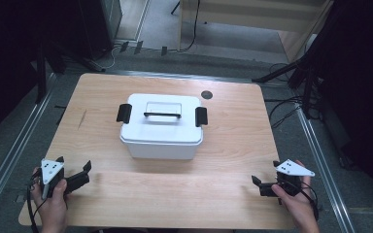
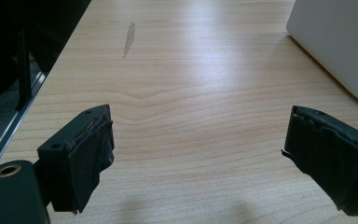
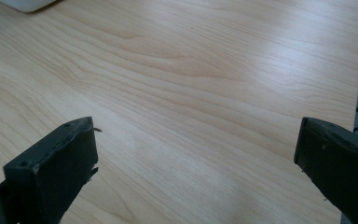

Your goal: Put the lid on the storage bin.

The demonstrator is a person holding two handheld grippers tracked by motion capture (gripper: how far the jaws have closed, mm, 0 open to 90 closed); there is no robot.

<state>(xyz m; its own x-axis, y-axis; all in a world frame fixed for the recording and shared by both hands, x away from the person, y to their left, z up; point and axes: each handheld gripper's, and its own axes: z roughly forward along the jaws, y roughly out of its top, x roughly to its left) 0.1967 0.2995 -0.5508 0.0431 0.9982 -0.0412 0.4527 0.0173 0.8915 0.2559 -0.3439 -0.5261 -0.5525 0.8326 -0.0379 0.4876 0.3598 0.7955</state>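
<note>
— While the high view takes in the whole table [image 1: 233,145], what sits at its centre?

— A white lidded box [image 1: 162,127], its long axis running left to right across the frame, a black clip at each short end and a thin black handle along the lid. The left gripper [image 1: 75,167] is at the lower left, the right gripper [image 1: 267,178] at the lower right, both well apart from the box, jaws spread and holding nothing. The hands are cut off by the bottom edge.

— And the left gripper view?

— The left gripper [image 2: 196,140] has its jaws wide over bare wood. One plain wall of the box [image 2: 340,42] shows, cropped at the upper right; lid, clips and handle are out of frame. A grey smear marks the wood at upper centre.

— The right gripper view?

— The right gripper [image 3: 196,154] also stands wide open and empty. A rounded sliver of the box [image 3: 28,4] shows at the top left, too little to read its direction. The table edge shows at the right.
</note>
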